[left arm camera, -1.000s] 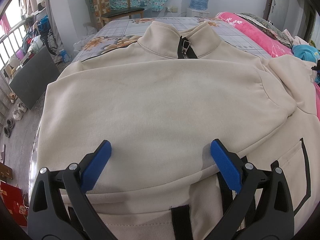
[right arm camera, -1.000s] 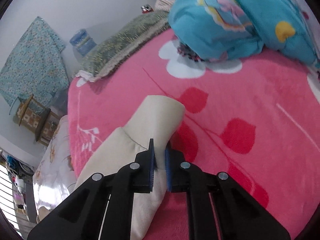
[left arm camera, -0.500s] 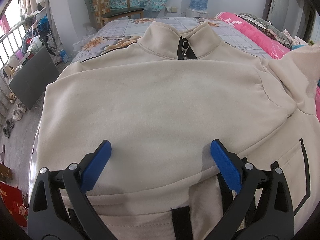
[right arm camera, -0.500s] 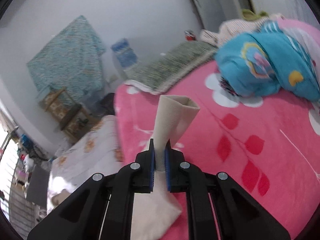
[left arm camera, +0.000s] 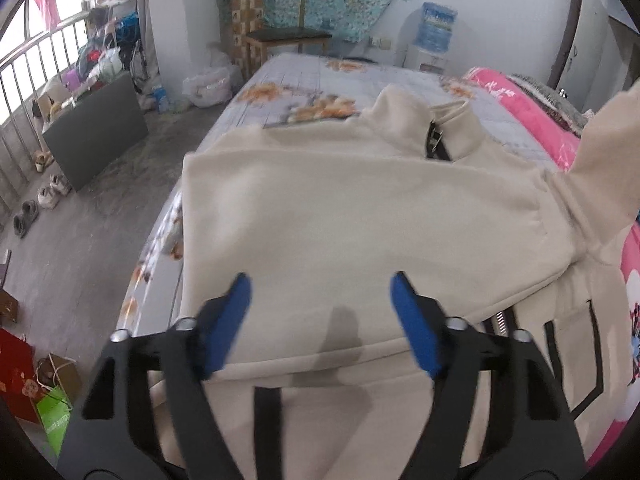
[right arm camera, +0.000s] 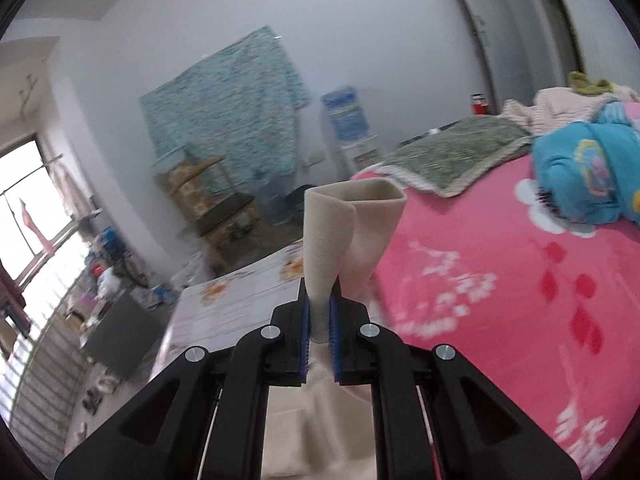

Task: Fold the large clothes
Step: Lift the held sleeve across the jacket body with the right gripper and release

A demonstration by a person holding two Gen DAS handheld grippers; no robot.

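A large cream zip-up sweatshirt [left arm camera: 360, 216] lies on the bed, its left side folded over the body, collar and zipper at the far end. My left gripper [left arm camera: 320, 292] hovers above the folded edge with its jaws closing and nothing between the blue pads [left arm camera: 412, 320]. Its far sleeve [left arm camera: 600, 152] rises at the right edge of the left wrist view. In the right wrist view my right gripper [right arm camera: 320, 312] is shut on that sleeve's cuff [right arm camera: 348, 224], which stands up above the bed.
A pink flowered blanket [right arm camera: 500, 280] covers the bed's right side, with a blue bundle [right arm camera: 588, 176] and a green mat [right arm camera: 460, 152] on it. The bed's left edge drops to a floor with shoes [left arm camera: 44, 196], a dark board [left arm camera: 96, 128] and bags. A chair [left arm camera: 288, 36] stands beyond.
The right gripper lifted the sleeve cuff off the pink blanket and swung it left. The left gripper drew back and up, and its jaws narrowed.
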